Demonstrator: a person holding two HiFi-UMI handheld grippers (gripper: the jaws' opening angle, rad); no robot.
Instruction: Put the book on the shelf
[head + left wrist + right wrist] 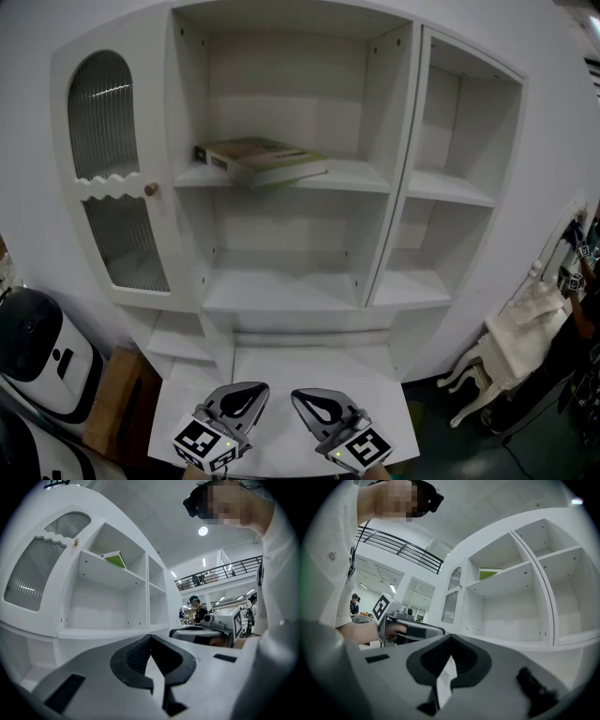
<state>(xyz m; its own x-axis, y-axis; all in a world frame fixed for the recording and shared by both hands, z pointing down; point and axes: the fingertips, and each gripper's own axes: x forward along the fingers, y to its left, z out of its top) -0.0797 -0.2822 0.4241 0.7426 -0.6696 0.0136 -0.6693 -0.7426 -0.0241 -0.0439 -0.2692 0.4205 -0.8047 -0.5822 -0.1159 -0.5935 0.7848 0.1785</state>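
A book (262, 159) with a tan-green cover lies flat on the upper middle shelf of the white cabinet (375, 183). Its edge also shows in the left gripper view (115, 558) and in the right gripper view (490, 573). Both grippers hang low in front of the cabinet's bottom ledge, well below the book. My left gripper (255, 387) (150, 635) is shut with nothing between its jaws. My right gripper (302, 395) (450, 635) is shut and empty too. The two sit side by side, pointing roughly level at the cabinet.
The cabinet has a ribbed-glass door (108, 178) at left and a narrower column of bare shelves (450, 187) at right. A white ledge (309, 366) juts out just ahead of the grippers. A white-and-black machine (37, 356) and a cardboard box (117, 384) stand at lower left. White furniture (511, 337) stands at right.
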